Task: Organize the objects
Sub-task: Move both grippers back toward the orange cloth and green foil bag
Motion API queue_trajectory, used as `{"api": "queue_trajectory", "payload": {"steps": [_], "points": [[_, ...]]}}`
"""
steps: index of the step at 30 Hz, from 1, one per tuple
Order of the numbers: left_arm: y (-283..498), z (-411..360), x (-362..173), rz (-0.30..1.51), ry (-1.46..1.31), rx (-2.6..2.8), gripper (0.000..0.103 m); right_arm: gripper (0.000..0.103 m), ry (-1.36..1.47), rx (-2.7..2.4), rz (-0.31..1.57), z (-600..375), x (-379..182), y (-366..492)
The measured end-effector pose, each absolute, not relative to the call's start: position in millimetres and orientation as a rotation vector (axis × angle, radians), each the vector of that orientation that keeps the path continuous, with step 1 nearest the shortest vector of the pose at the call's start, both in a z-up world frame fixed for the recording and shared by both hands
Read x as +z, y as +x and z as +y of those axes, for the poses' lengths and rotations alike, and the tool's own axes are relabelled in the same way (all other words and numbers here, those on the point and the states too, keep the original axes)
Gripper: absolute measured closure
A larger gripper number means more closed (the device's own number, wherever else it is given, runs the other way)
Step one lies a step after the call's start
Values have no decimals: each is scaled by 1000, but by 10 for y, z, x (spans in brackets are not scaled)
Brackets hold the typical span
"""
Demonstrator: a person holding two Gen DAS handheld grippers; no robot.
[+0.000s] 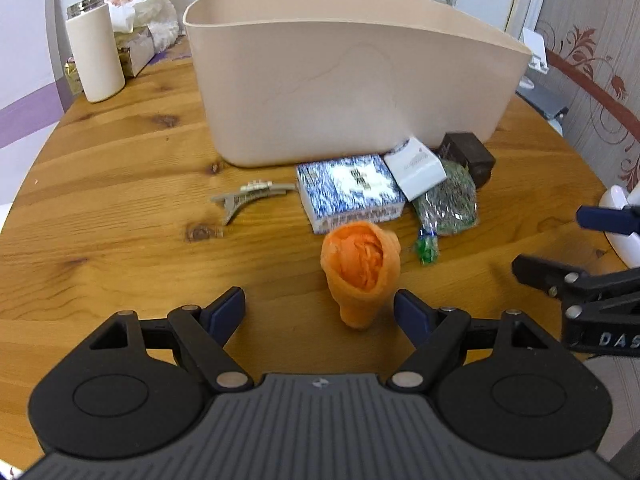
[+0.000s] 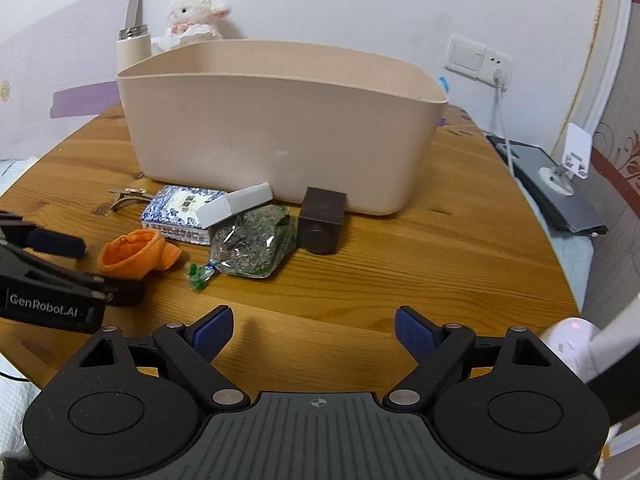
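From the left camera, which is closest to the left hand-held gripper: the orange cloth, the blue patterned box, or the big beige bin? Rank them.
1. Orange cloth, just ahead of the left hand-held gripper, towards its right finger.
2. Blue patterned box, farther back, right of centre.
3. Beige bin, behind everything.

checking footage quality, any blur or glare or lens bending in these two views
Left wrist view: orange sock and blue-white box smeared by motion blur; table edge bows from fisheye. Right wrist view: sharper, glare on the clear packet.
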State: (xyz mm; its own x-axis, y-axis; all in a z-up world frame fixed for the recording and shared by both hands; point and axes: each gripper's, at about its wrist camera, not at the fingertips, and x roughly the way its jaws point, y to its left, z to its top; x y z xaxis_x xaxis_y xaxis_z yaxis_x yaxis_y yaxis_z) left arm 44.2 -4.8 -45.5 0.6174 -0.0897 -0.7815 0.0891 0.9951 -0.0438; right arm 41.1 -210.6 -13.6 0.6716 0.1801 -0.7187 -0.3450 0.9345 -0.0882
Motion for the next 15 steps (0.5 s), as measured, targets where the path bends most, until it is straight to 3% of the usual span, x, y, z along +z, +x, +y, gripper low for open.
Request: {"api": "queue_trajectory", "payload": {"steps": [6, 15], "points": [[522, -38, -469, 871, -19, -116, 21, 13, -230, 331, 790, -2009, -229, 519], [611, 53, -471, 839, -4, -151, 39, 14, -144, 369, 782, -1887, -251, 723]]}}
